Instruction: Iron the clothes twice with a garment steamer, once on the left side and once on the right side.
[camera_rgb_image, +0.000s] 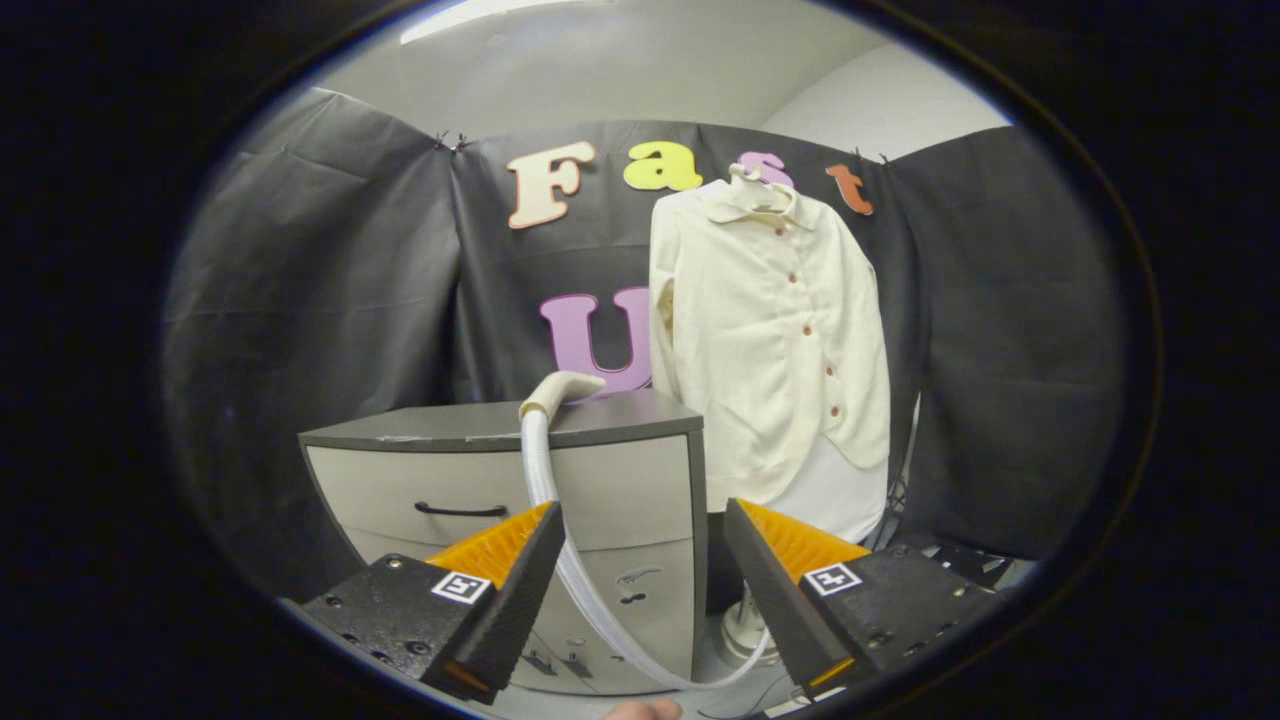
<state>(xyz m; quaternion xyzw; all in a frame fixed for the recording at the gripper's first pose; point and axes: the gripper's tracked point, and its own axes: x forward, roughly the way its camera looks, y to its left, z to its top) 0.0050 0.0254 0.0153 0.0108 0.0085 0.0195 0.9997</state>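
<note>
Fingers spread wide on the gripper (645, 585), nothing caught between them, and plenty of room in the gap. Through that gap runs the white ribbed hose (560, 540) of the garment steamer, curving down from above the left finger, sweeping low between both fingers and bending off towards the right one. Whether it touches either finger, I cannot tell. Follow the hose upward and we find the steamer head (560, 390), cream-coloured, lying on top of a grey drawer cabinet (610, 480) that sits just ahead of the fingers, slightly to the left finger's side. Two drawer fronts are on show, each with a dark handle.

Beyond the right finger, partly hidden behind it, a white rounded base (742, 632) stands low on the floor, close to where the hose ends; likely the steamer's body, though not enough of it is visible to be sure.

Now the garment: a cream button-up shirt (770, 330) hangs on a hanger well beyond the fingers, above the right finger and just beside the cabinet's right edge. It faces us, buttons running down the front, collar at the top, against the black cloth wall (320, 300). Below the gap, a fingertip (645, 710) of the person peeks in.
</note>
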